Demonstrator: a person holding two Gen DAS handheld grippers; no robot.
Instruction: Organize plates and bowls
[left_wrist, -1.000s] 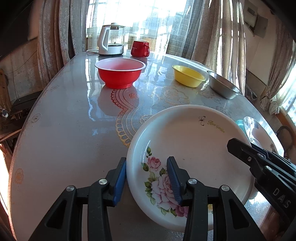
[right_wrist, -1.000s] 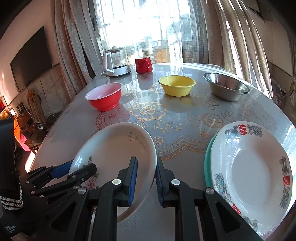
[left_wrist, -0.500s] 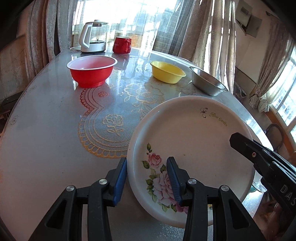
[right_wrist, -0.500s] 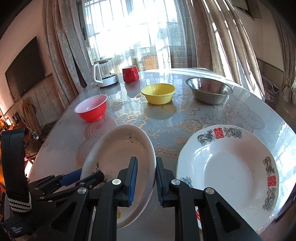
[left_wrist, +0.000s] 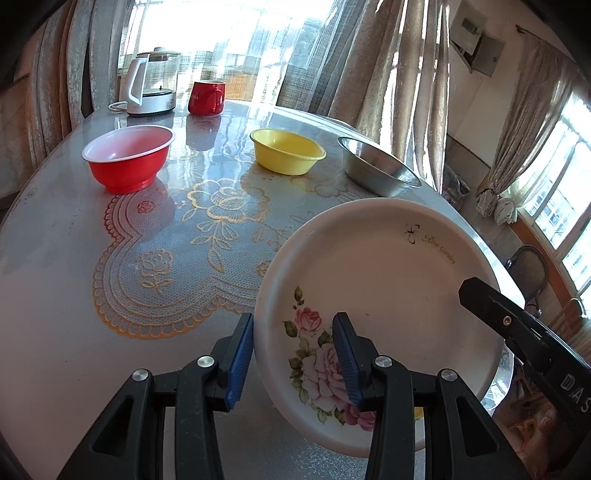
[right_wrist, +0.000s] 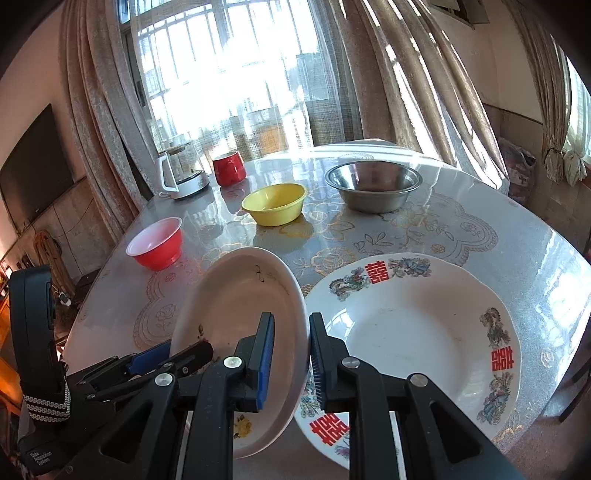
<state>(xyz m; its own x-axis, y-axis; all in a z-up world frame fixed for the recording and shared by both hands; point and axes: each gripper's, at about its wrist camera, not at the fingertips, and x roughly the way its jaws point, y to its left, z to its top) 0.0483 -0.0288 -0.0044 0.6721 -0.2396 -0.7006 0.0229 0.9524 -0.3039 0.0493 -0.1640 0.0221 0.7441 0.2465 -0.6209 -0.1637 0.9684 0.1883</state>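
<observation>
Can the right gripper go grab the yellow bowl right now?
Probably not yet. The right gripper is shut on the rose plate, sharing it with the left gripper. The table up to the yellow bowl looks clear, though.

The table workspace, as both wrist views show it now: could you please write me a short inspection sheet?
Surface: glossy table with lace-patterned cover.
Job's things: rose plate held tilted; large red-character plate lying flat; red bowl, yellow bowl, steel bowl apart in a row.
Clutter: kettle, red mug.
Grippers: left gripper and right gripper both clamp the rose plate's rim.
Cables: kettle's white cord.
Surroundings: curtains, windows, wall television.
</observation>
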